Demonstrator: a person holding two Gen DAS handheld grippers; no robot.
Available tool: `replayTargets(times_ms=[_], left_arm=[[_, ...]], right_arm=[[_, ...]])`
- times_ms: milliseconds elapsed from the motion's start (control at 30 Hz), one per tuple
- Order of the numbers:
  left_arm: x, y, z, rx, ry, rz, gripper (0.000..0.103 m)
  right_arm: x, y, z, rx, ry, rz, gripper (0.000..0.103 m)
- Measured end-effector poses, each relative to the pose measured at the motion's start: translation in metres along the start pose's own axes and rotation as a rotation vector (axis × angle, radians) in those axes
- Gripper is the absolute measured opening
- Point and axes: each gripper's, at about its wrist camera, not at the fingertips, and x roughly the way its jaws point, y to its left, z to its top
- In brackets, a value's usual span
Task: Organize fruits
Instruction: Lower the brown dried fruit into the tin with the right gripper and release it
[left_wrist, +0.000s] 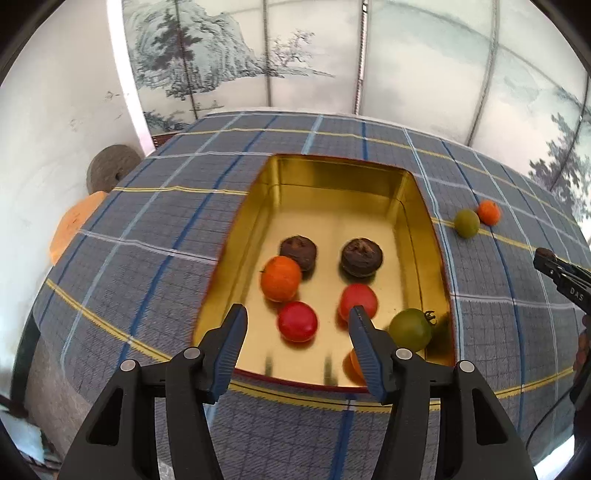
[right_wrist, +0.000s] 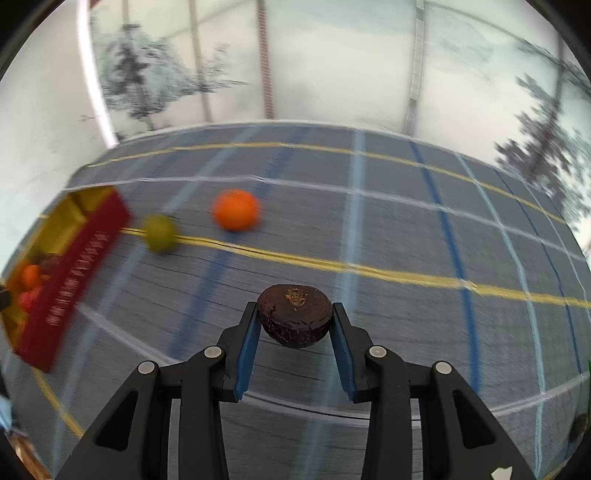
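In the left wrist view, the left gripper reaches in from the bottom edge, angled downward over the near end of the gold tin, which sits mid-frame on the plaid tablecloth. Its jaws stand apart with nothing between the blue pads. Inside the tin, from left to right, lie an orange fruit, a red tomato, two dark brown fruits, a second red tomato and a green tomato. At upper right, outside the tin, a green fruit and a small orange one sit just beside each other on the cloth.

In the right wrist view, the right gripper rises from the bottom centre, tilted down, its pads clamped on a brown fruit held above the cloth, well right of the tin's red wall.
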Motion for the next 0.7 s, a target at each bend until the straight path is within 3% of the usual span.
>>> replayTargets(times_ms=[333,533,700], left_arm=[[-0.013,0.036,-0.009,-0.085,0.0,0.048,0.061],[-0.012,0.052,-0.015,-0.116,0.013,0.084,0.063],[-0.012,0.064,-0.018,-0.134,0.021,0.102,0.063]], right_arm=[[-0.015,0.136,0.031,-0.204,-0.04,0.255,0.035],[-0.005,0.204,0.035,-0.321,-0.019,0.321,0.035],[0.01,0.23,0.03,-0.374,0.017,0.317,0.035]])
